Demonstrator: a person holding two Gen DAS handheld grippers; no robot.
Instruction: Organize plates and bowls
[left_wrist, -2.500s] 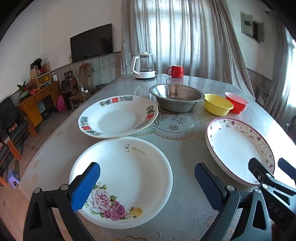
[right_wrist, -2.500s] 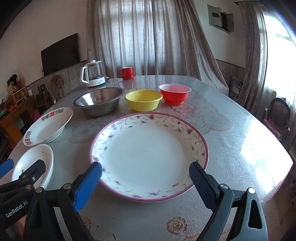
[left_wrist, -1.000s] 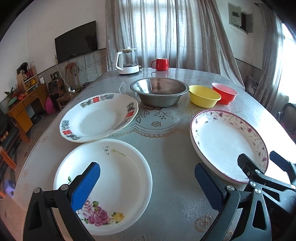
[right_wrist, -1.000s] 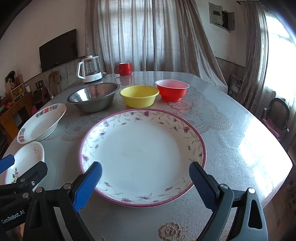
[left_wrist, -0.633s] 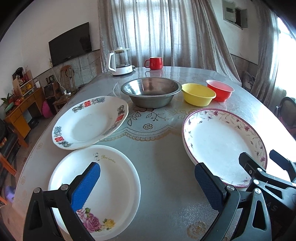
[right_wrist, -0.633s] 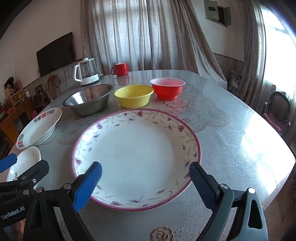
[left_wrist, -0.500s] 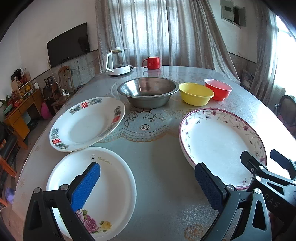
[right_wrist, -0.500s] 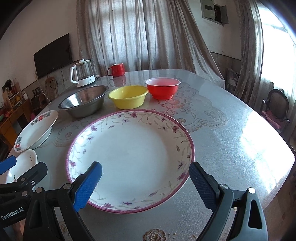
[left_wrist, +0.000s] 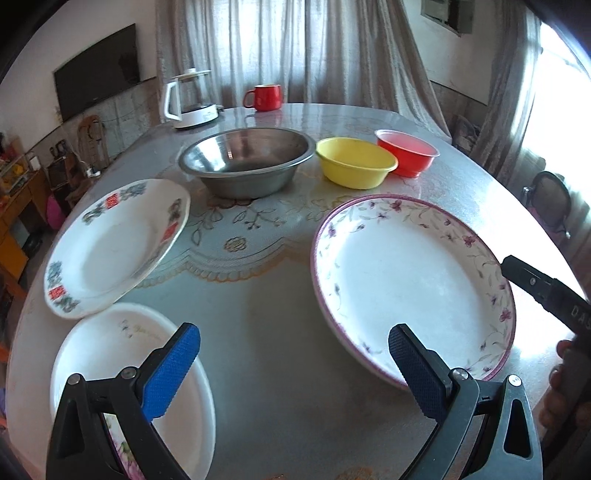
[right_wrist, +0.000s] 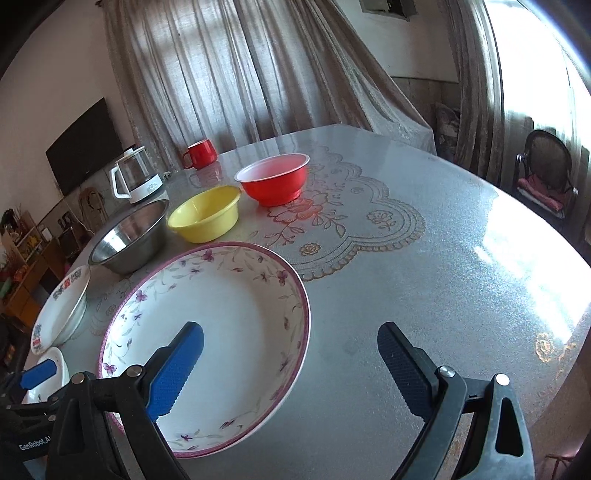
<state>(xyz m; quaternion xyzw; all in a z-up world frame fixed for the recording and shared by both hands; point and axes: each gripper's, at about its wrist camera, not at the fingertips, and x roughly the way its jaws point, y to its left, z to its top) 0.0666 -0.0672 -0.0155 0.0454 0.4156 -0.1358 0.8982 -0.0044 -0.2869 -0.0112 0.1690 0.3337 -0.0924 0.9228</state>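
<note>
The left wrist view takes in the whole spread on the table (left_wrist: 258, 354): a rose-printed white plate (left_wrist: 110, 354) nearest on the left, a plate with red and blue motifs (left_wrist: 110, 243) just behind it, its near rim seeming to overlap the white plate's far edge, though the lens bends that spot. The big purple-rimmed floral plate (left_wrist: 406, 280) lies to the right, and behind stand a steel bowl (left_wrist: 245, 162), a yellow bowl (left_wrist: 354, 166) and a red bowl (left_wrist: 406, 151) in a row, with a kettle (left_wrist: 190, 99) and red mug (left_wrist: 264, 96) at the far edge. The right wrist view loses most of the white plate but shows bare tabletop to the right of the floral plate. The left gripper (left_wrist: 293, 363) hangs with fingers spread wide, empty, over the gap between the white and floral plates. The right gripper (right_wrist: 290, 363) is likewise spread and empty, its left finger over the floral plate's bowl, its right finger over the table. Compared with half a second ago, the right camera has swung rightward and tilted, so the floral plate now sits left of centre.
</note>
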